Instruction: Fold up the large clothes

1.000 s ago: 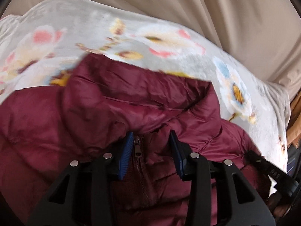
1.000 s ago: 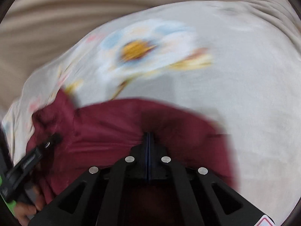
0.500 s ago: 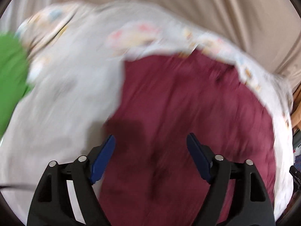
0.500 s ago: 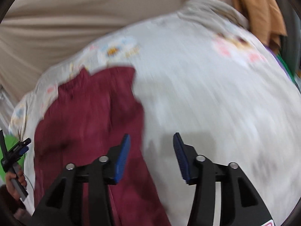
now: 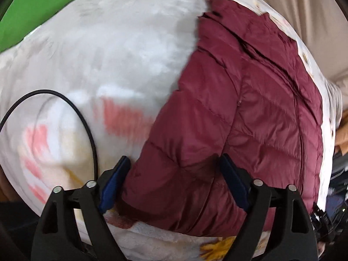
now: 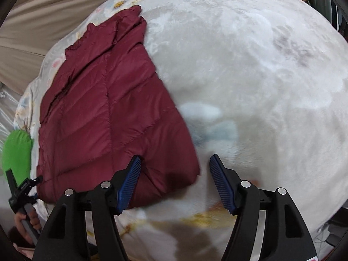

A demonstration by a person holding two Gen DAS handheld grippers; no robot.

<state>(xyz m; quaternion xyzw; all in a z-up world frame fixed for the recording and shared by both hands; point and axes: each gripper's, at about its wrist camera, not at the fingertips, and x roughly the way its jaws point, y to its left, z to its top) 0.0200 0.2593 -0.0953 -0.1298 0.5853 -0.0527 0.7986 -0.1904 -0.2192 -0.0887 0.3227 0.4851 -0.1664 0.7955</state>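
Maroon quilted nylon, puffy and slick: the jacket (image 5: 250,113) lies flat on the blanket (image 5: 121,61), sleeves tucked in so that it makes a long narrow panel, collar at the far end and hem nearest the cameras. The zip runs down its length, seen as a dark seam in both views.

The left gripper (image 5: 174,184) hangs over the hem's left corner with its jaws spread; they have just been opening, and the corner lies below the gap, the pads not pressing on it. The right gripper (image 6: 174,182) stands over the opposite corner (image 6: 187,174), jaws likewise spread after just opening, one pad above the fabric and the other above bare blanket. Neither holds anything.

By the look of it, the lengthwise folds are done and the cross fold is in hand. The next move would call for both grippers to drop onto the two hem corners, pinch through all layers together, and carry the hem up toward the collar evenly. Slippery padded layers may slide apart if only the top one is caught.

Beyond the jacket, a green cloth (image 6: 17,152) lies at the blanket's edge, a black cable (image 5: 71,106) loops across the blanket, and beige fabric (image 6: 43,10) hangs behind. No container shows in either view.
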